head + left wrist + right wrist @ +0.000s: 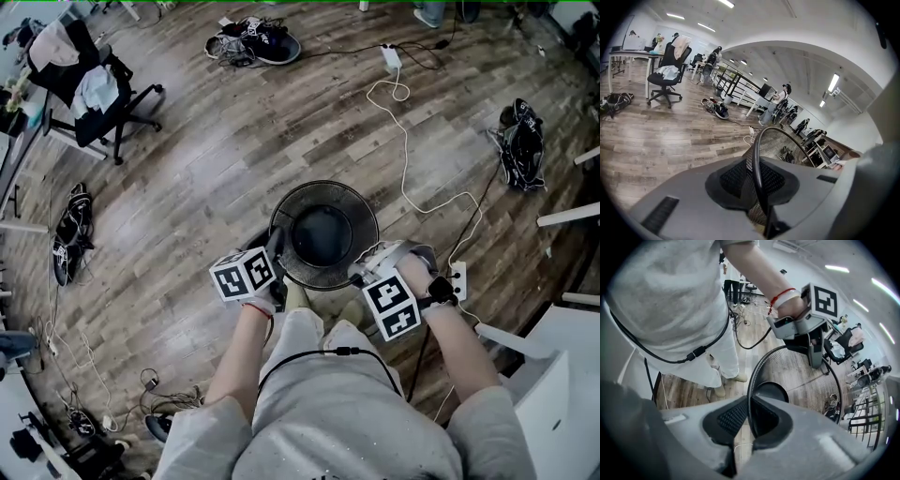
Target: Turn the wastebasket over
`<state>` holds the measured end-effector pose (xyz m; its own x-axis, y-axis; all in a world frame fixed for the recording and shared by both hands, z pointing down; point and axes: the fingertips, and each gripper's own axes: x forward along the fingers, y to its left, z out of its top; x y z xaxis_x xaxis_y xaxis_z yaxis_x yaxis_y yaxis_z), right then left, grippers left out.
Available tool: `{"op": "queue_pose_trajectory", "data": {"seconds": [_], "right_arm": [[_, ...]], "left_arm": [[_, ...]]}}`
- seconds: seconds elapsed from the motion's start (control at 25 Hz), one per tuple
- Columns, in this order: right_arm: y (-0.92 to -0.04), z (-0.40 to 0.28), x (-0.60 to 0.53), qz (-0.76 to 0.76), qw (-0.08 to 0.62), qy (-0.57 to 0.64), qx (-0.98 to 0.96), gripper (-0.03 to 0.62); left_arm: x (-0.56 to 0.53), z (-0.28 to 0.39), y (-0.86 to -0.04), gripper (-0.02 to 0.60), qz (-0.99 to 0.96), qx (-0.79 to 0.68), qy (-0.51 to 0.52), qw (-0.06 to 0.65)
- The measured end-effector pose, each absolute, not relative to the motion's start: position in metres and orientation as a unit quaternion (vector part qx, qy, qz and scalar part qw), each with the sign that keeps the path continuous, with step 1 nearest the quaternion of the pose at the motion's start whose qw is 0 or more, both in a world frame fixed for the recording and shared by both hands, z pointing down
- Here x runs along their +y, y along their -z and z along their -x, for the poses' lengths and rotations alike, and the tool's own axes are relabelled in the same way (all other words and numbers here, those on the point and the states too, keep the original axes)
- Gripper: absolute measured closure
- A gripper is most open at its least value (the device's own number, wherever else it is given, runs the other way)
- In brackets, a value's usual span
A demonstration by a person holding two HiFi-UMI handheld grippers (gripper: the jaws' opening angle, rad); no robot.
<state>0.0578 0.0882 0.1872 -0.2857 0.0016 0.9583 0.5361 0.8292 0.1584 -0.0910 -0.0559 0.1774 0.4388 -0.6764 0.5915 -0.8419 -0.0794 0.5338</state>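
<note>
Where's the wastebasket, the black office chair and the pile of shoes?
wastebasket (362,212): head view, on its mesh wall.
office chair (671,57): left gripper view, on its black backrest.
shoes (270,43): head view, on a black shoe in the pile.

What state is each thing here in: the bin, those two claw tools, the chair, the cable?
wastebasket: upright, mouth up, looks empty, gripped at its rim on two sides.
left gripper: shut on the wastebasket's rim.
right gripper: shut on the rim, opposite side.
chair: upright, clothes draped over it.
cable: lying loose on the floor.
</note>
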Motion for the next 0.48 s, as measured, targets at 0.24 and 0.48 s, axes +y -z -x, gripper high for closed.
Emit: {"op": "queue_pose_trajectory", "data": {"seconds": [0.24,0.48], "right_arm": [[-0.174,-0.056,0.084,0.172,0.569,0.232,-0.77,0.563],[-0.162,-0.049,0.084,0.169,0.571,0.233,-0.769,0.563]], "left_arm": [[-0.059,0.094,-0.163,0.532,-0.728,-0.527,-0.095,0.429],[-0.061,0.096,-0.152,0.532,-0.734,-0.516,-0.088,0.432]]}}
